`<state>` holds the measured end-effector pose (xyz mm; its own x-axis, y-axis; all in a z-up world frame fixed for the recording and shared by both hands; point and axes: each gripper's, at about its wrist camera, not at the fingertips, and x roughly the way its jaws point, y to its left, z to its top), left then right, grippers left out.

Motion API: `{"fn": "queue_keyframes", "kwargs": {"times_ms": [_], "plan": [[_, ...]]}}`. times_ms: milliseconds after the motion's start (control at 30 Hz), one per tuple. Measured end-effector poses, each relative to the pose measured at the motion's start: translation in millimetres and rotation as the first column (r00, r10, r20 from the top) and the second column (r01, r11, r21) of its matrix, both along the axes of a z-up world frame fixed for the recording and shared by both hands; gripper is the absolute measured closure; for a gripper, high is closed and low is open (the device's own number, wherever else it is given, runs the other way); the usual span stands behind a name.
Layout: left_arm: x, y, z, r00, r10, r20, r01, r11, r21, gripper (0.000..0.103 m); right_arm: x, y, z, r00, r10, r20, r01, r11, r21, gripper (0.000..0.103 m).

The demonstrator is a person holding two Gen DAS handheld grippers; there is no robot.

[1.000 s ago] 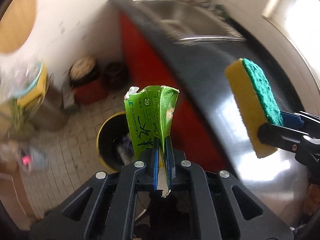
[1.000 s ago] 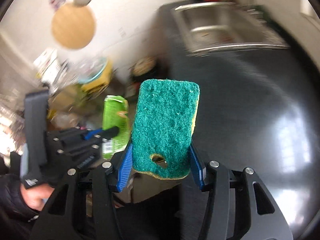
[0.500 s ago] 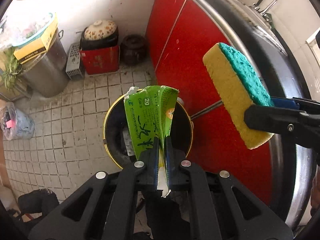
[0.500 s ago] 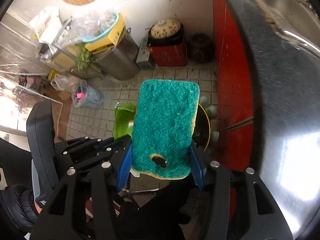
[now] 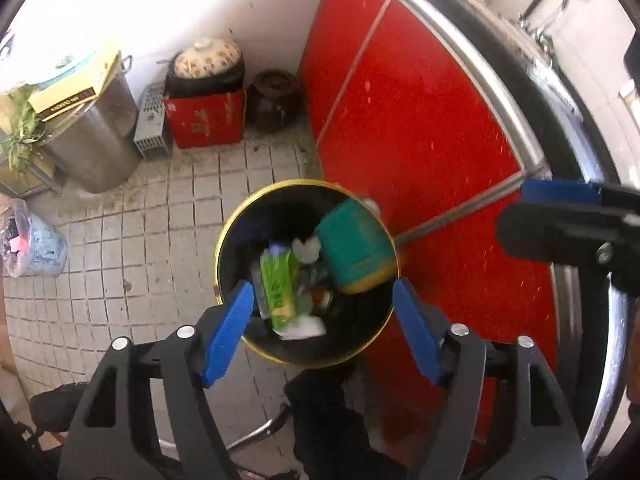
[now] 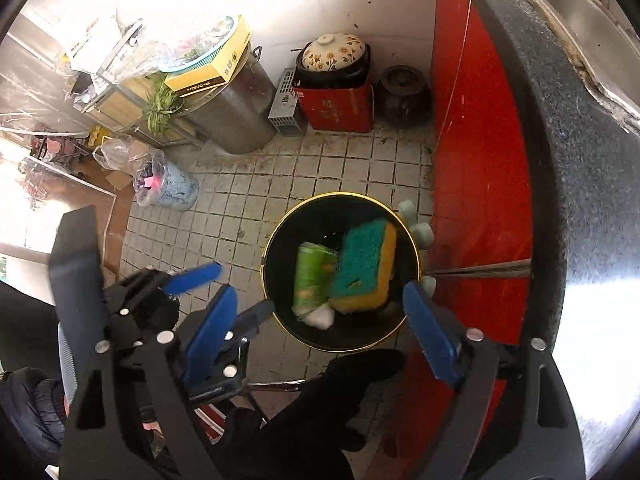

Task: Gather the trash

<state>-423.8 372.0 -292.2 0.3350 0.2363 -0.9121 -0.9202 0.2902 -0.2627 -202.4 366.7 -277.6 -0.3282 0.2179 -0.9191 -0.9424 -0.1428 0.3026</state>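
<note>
Left wrist view: your left gripper (image 5: 324, 320) jaws have just opened wide, empty; the green packet (image 5: 278, 284) and sponge (image 5: 354, 246) sit in the bin (image 5: 224, 240).

Right wrist view: your right gripper (image 6: 316, 320) jaws have just opened wide, empty. Both items appear binned; no other trash is visible.

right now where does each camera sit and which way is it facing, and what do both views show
Left wrist: on the left tongs, pointing steeply down into the trash bin; its own open blue pads, plus the right tongs at the right edge.
Right wrist: on the right tongs, also aimed steeply down at the bin; its own open pads, the left tongs and a dark sleeve.
Shared: the bin with the green wrapper and sponge dropping in, tiled floor, red cabinet.
</note>
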Motion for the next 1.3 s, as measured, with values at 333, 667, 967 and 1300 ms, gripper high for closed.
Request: {"fn": "queue_keyframes", "kwargs": {"times_ms": [333,667,967,1300], "plan": [[8,-6,59,1.0,-0.004,-0.022,0.006,0.996,0.088,0.011,39,-50,82,0.991,-0.133,-0.027,0.136,0.979,0.154,0.009],[125,-49,164,0.948,-0.316,-0.035,0.314,0.912,0.263,0.007,160,-220,183,0.856,-0.516,0.003,0.487,0.81,0.326,0.007],[292,-187,225,0.627,-0.779,0.014,0.731,0.595,0.333,0.007,242,-448,210,0.376,-0.923,0.086,0.839,0.378,0.391,0.007],[363,-342,250,0.329,-0.944,-0.02,0.874,0.297,0.385,0.007,239,-625,197,-0.106,-0.988,0.109,0.924,-0.057,0.377,0.007]]}}
